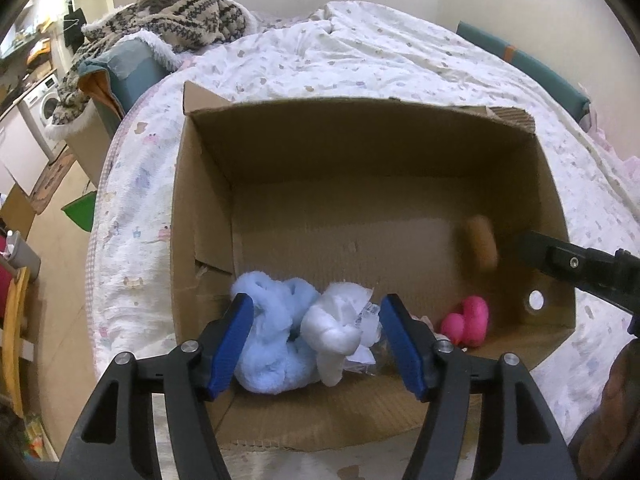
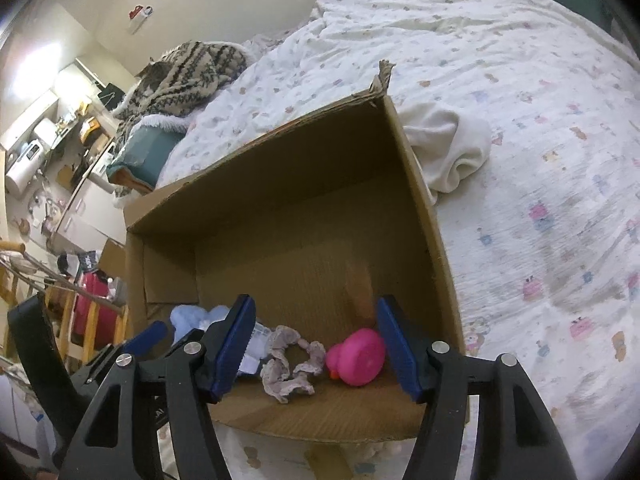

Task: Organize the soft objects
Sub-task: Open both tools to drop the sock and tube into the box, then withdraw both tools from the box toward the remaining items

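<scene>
An open cardboard box (image 1: 200,208) lies on the bed. On its floor rest a light blue fluffy item (image 1: 276,344) and a white soft item (image 1: 332,328) with a plastic tag. My left gripper (image 1: 317,304) is open around them, its pads not squeezing. My right gripper (image 2: 315,302) is open over a grey scrunchie (image 2: 288,364) and a pink rubber duck (image 2: 358,356). A blurred tan object (image 1: 482,244) shows in the box by the right wall, just ahead of a right-gripper finger (image 1: 536,248). A white cloth (image 2: 448,152) lies on the bed outside the box.
The box sits on a patterned white quilt (image 2: 540,120). A knitted patterned blanket (image 1: 180,16) is heaped at the far left of the bed on a teal cushion (image 1: 132,76). Floor, a washing machine (image 1: 42,104) and furniture lie left of the bed.
</scene>
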Demonstrator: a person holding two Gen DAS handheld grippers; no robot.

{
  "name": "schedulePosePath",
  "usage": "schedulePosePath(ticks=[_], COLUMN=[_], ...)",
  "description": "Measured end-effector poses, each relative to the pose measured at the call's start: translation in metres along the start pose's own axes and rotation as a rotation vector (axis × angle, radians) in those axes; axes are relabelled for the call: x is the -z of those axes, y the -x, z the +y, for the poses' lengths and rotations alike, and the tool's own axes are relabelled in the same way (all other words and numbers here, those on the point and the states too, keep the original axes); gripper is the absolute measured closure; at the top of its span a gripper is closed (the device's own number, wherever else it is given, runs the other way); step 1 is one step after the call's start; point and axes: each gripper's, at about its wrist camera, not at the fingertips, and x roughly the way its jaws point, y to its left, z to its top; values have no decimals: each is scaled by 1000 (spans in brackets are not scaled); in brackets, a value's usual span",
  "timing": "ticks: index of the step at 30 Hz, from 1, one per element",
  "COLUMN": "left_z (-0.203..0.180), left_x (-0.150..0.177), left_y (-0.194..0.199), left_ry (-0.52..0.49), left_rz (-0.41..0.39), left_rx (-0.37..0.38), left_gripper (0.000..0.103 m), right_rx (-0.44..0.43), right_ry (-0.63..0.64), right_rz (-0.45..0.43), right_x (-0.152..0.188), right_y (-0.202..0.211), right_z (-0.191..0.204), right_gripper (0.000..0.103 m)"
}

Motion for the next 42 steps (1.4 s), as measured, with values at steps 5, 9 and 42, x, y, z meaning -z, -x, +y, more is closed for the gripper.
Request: schedulePosePath(ticks=[5, 9, 42], left_z=[10, 19, 50], left_x=[-2, 0, 81], left_y=[17, 37, 67], left_ry=[37, 63, 225], left_rz=[-26, -51, 98], left_rx=[36, 49, 48], left_gripper=[40, 40, 40], right_rx=[6, 7, 23], right_ry=[-1, -5, -83], right_rz=[-28, -39, 130], right_x=[1, 7, 84], right_y=[12, 26, 45], right_z=[0, -1, -7], right_gripper=[36, 36, 36])
